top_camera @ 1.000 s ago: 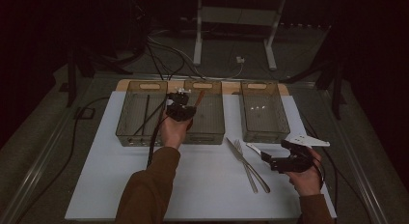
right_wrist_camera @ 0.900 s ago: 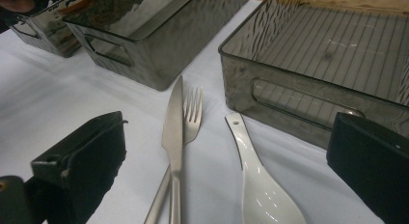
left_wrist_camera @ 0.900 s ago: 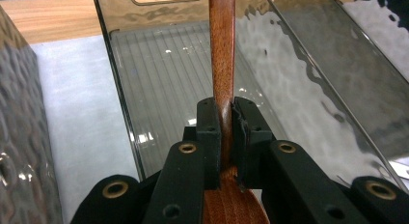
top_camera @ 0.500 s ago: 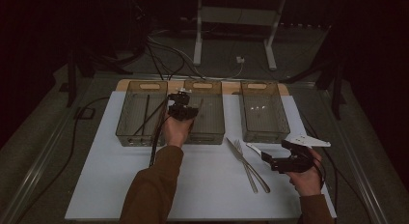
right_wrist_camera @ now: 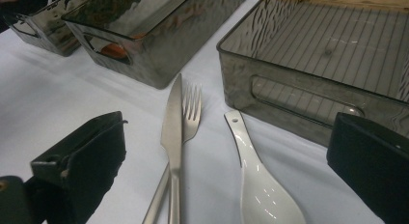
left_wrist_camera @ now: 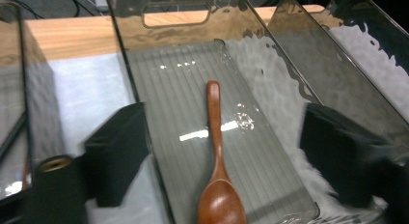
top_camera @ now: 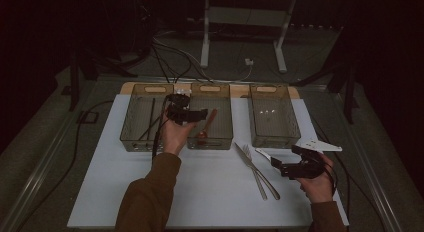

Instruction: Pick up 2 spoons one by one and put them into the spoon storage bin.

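The left hand-held gripper (left_wrist_camera: 212, 151), jaws just opened wide, hovers over the wooden spoon (left_wrist_camera: 218, 171) lying free between the middle bin's walls (left_wrist_camera: 144, 108).

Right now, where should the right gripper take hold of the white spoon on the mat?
Grip the white spoon by its narrow flat handle, coming from above with the fingers across its width. It lies flat, clear of the knife, handle end toward the right-hand bin.

Dim room; white metal stand (top_camera: 245, 37), black cables (top_camera: 165, 57) on grey floor (top_camera: 40, 142).
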Demonstrator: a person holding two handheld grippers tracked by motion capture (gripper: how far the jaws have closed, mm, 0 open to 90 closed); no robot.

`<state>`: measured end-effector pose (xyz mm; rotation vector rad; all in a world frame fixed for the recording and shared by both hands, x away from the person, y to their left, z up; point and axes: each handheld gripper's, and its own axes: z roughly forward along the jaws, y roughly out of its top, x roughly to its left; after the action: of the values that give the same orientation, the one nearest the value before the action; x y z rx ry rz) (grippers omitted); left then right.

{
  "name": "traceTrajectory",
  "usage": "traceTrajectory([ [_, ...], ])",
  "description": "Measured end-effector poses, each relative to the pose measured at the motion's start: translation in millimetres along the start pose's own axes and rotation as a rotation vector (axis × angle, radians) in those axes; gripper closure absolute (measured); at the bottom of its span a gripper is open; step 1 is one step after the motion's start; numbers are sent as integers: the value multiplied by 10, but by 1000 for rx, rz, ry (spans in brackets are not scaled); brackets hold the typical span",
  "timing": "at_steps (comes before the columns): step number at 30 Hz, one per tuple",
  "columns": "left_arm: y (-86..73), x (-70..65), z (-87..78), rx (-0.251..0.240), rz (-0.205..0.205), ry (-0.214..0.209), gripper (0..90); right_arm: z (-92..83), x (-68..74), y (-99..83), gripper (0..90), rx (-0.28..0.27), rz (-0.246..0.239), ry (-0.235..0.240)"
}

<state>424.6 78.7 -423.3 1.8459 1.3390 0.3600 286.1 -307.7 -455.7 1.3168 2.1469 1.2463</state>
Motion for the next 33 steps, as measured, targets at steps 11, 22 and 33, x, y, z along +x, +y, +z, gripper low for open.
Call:
traceTrajectory([
  [11,-93,86,-256,-15,22,-49,11,10,-11,0,0,12,3,-9],
  [22,-214,96,-443,-33,69,-61,11,20,-26,12,0,24,-1,-13],
  [33,-374,87,-634,-68,98,-94,11,-1,-50,101,0,44,-22,-34],
])
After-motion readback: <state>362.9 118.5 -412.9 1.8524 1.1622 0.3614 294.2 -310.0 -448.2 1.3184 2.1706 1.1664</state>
